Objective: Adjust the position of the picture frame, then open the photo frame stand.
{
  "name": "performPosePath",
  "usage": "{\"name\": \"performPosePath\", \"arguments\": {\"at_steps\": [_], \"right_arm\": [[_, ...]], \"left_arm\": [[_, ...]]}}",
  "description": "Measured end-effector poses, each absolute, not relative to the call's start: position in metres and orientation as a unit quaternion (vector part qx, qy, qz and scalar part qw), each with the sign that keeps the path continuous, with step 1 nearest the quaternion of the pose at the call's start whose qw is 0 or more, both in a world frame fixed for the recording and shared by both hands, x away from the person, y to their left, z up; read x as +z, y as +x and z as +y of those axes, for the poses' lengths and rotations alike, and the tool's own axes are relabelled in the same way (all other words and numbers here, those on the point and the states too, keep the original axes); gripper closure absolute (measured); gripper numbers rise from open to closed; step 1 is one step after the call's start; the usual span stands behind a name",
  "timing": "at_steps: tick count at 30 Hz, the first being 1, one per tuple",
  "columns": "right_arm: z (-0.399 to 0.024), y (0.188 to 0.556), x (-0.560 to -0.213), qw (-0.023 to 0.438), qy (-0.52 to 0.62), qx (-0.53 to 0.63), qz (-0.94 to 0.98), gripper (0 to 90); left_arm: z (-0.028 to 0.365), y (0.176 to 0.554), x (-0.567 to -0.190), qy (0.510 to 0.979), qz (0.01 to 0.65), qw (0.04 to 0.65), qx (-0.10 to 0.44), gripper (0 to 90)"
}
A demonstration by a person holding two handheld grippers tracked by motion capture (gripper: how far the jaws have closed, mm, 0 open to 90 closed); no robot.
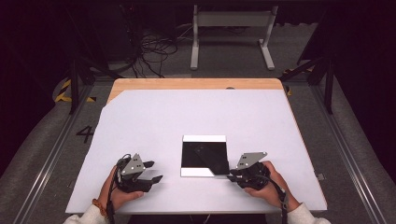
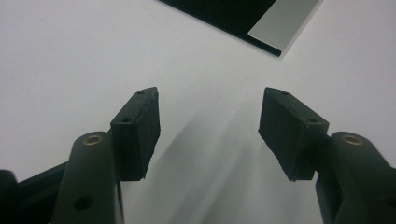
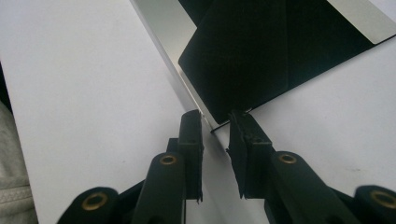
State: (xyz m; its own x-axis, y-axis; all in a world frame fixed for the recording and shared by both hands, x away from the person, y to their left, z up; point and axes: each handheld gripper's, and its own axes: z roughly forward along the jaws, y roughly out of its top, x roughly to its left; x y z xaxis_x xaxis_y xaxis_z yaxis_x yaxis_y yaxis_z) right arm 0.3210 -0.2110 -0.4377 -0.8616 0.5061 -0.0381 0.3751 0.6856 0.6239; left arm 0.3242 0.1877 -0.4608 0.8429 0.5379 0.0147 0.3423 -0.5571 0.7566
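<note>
A square black sheet with a white strip along its far and near edges lies flat on the white table cover. A black flap lies folded across its right part. My right gripper sits at the sheet's near right corner. In the right gripper view its jaws stand a narrow gap apart, open, with the flap's corner at the gripper's tips. My left gripper rests on the cover left of the sheet, open and with nothing in it. The sheet's corner lies ahead of it.
The cover spreads over a wooden table whose far edge shows bare. Beyond it stand a white metal frame and loose cables on the grey floor. Dark stand legs flank the table.
</note>
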Motion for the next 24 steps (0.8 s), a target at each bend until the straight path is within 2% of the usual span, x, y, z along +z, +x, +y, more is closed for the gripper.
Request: {"name": "performPosePath", "arguments": {"at_steps": [17,24], "right_arm": [[-0.2107,0.3220,-0.4335,0.115,0.239,0.296,0.918,73.8],[-0.2067,0.3226,-0.4378,0.104,0.234,0.284,0.924,71.6]], "left_arm": [[0.1889,0.3232,-0.4608,0.871,0.259,0.397,0.126,38.3],[0.1866,0.3251,-0.4618,0.873,0.256,0.396,0.122,38.0]]}}
